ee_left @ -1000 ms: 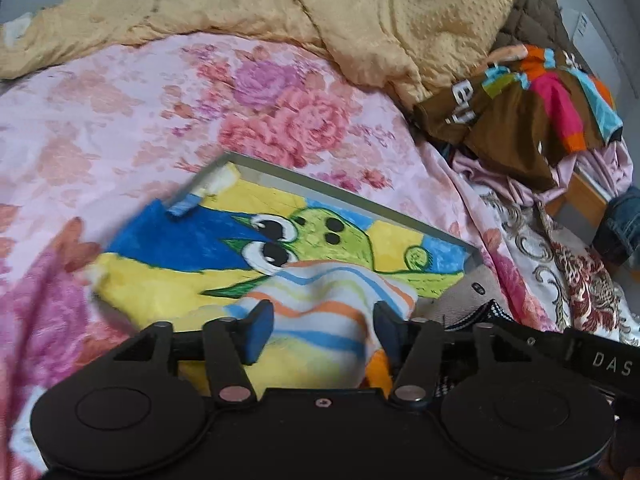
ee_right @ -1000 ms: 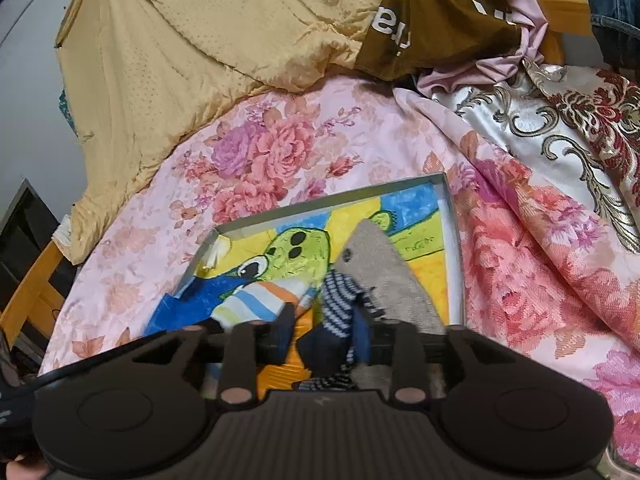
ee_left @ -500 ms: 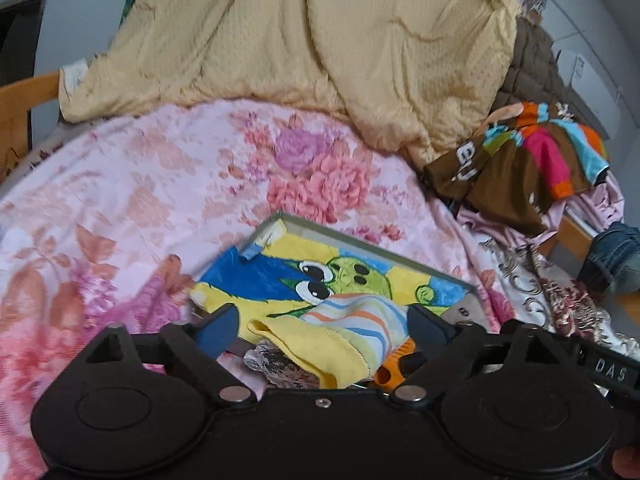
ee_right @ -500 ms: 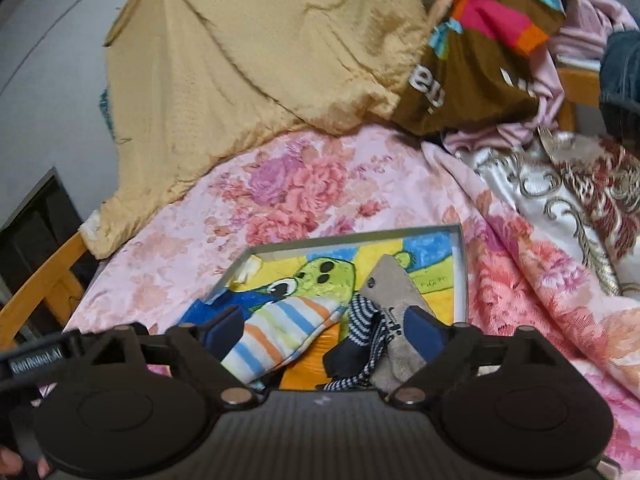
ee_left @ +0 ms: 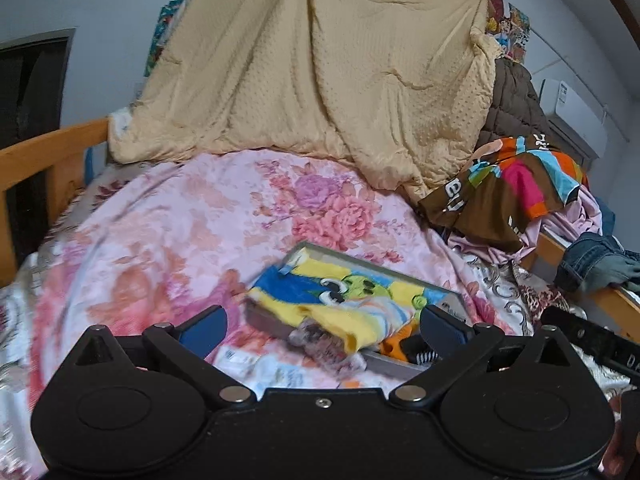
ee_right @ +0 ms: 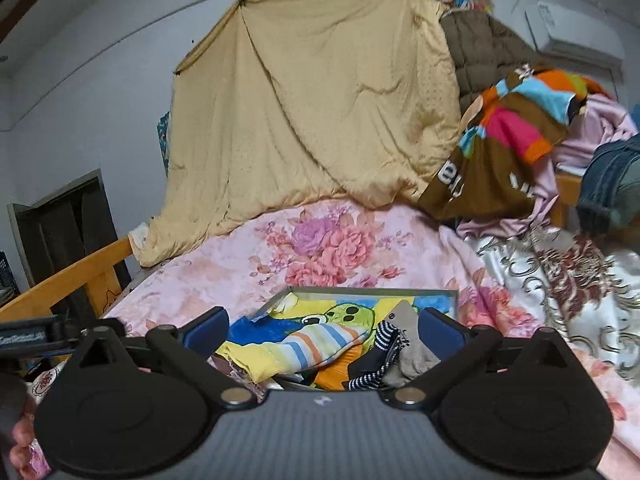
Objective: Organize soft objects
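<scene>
We see the socks piled in a shallow grey tray [ee_right: 372, 291] lined with a cartoon picture of a green character, the tray lying on the pink floral bedsheet [ee_right: 340, 248]. Striped pastel sock [ee_right: 316, 344] lies across the tray's near left part, its yellow cuff hanging over the near rim. Right beside it: navy-and-white striped sock [ee_right: 386, 338] and a grey sock [ee_right: 406, 320] lying over it, an orange piece [ee_right: 336, 372] under them.

Left gripper [ee_left: 324, 326]: jaws have just been opening and now stand wide, nothing between the pads, pastel sock [ee_left: 360, 316] lying on the tray [ee_left: 452, 300] beyond them. Right gripper [ee_right: 324, 330]: same, jaws have just been opening, spread wide, no contact with the socks that lie beyond them.

Further out: a tan quilt [ee_right: 312, 112] hangs behind the bed, a brown multicoloured garment [ee_right: 504, 148] is heaped to the right, with jeans [ee_right: 608, 184] and a patterned satin cover [ee_right: 560, 280]. Wooden bed rail [ee_right: 68, 280] at left. Left view is motion-blurred near the tray.
</scene>
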### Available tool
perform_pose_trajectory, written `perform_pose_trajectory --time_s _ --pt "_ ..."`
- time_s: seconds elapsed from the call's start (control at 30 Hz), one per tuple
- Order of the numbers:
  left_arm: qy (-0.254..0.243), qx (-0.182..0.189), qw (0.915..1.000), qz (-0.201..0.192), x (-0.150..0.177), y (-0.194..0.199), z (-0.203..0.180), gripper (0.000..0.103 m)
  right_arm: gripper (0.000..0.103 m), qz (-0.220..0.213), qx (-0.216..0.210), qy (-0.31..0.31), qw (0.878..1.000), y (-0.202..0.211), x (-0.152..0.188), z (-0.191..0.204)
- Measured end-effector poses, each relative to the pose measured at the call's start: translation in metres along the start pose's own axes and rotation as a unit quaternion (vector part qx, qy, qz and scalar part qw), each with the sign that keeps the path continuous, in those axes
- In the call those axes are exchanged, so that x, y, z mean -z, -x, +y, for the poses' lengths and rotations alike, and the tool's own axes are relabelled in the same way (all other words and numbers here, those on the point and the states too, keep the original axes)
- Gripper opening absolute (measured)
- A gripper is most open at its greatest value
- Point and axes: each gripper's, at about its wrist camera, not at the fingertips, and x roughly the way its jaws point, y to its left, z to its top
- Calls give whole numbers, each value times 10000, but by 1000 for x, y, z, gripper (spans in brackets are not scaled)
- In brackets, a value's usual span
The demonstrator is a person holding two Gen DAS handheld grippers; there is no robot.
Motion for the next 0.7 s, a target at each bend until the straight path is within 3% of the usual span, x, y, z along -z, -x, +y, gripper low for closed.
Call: perform_pose_trajectory --time_s 0.33,0.53,0.7 --pt "-262 -259 9993 -90 28 73 25 102 103 -103 130 -454 9988 51 18 8" --pt "-348 -300 9987 -204 54 85 33 102 103 82 222 -496 9985 67 34 9" --pt "-964 -135 9950 -225 69 85 23 102 103 417 265 -394 9980 70 51 14"
